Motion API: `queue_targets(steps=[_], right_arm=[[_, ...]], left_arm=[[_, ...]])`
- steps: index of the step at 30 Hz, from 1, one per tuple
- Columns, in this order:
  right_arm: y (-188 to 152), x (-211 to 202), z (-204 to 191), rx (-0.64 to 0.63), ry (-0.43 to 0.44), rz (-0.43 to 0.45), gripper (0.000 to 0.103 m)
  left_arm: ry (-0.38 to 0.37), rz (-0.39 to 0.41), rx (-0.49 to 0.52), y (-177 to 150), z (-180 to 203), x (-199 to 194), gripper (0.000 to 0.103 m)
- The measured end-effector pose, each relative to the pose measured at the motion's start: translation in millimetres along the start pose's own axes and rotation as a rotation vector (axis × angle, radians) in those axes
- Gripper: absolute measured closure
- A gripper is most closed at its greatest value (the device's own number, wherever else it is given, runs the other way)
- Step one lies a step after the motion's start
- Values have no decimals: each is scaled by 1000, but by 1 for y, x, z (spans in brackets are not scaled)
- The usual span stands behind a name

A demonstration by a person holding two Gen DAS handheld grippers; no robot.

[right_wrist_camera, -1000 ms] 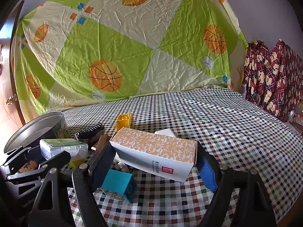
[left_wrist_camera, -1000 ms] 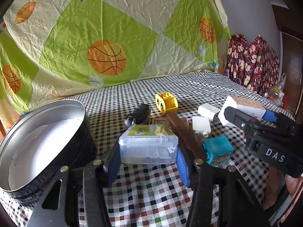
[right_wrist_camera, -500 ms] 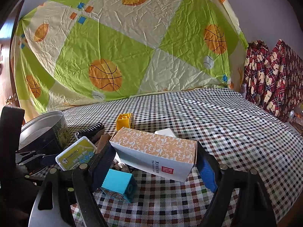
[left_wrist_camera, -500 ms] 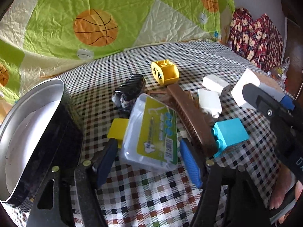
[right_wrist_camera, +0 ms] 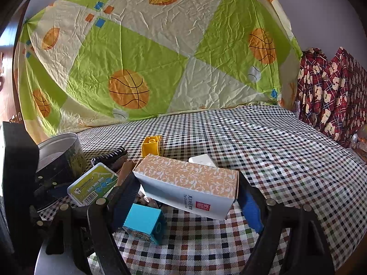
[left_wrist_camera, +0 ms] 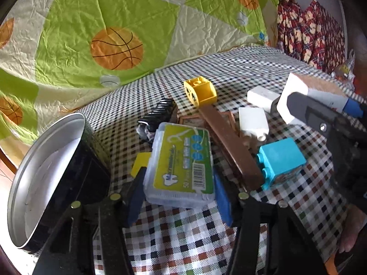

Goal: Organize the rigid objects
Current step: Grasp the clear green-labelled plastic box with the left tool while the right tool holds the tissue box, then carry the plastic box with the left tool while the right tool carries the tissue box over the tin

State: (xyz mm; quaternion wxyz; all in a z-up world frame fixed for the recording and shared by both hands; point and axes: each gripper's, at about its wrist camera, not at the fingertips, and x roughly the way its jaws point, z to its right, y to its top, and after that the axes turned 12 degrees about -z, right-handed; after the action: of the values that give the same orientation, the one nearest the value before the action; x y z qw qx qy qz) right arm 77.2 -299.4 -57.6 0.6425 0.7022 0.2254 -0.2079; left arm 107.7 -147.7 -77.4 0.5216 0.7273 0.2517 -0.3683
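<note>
My left gripper is shut on a clear plastic box with a green label, tilted so the label faces up, held above the checkered cloth. The box also shows in the right wrist view. My right gripper is shut on a white carton with an orange patterned top, held over the pile; the carton appears at the right of the left wrist view. A round black tin with a silver rim stands open at the left.
On the cloth lie a yellow block, a black comb-like clip, a brown strip, white blocks, a teal block and a yellow piece. A patterned sheet hangs behind.
My left gripper tilted downward, so the plastic box now shows its green label from above. The right gripper and its carton have stayed still.
</note>
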Motion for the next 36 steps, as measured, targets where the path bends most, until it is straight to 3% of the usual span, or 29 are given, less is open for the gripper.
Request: queue_targets(steps=[4, 7, 21, 30, 36], right_arm=[[-1, -2, 0, 0, -6, 12, 20], [-1, -3, 0, 1, -6, 23, 20], [-8, -20, -8, -45, -24, 142, 20], [-9, -21, -20, -93, -82, 159, 20], [-10, -21, -29, -104, -59, 155, 20]], left_arm=[[-86, 57, -57, -4, -13, -9, 50], [-95, 107, -81, -8, -17, -17, 50], [-46, 298, -131, -21, -24, -43, 50], [-42, 362, -170, -30, -30, -52, 50], [-27, 404, -193, -36, -34, -58, 50]])
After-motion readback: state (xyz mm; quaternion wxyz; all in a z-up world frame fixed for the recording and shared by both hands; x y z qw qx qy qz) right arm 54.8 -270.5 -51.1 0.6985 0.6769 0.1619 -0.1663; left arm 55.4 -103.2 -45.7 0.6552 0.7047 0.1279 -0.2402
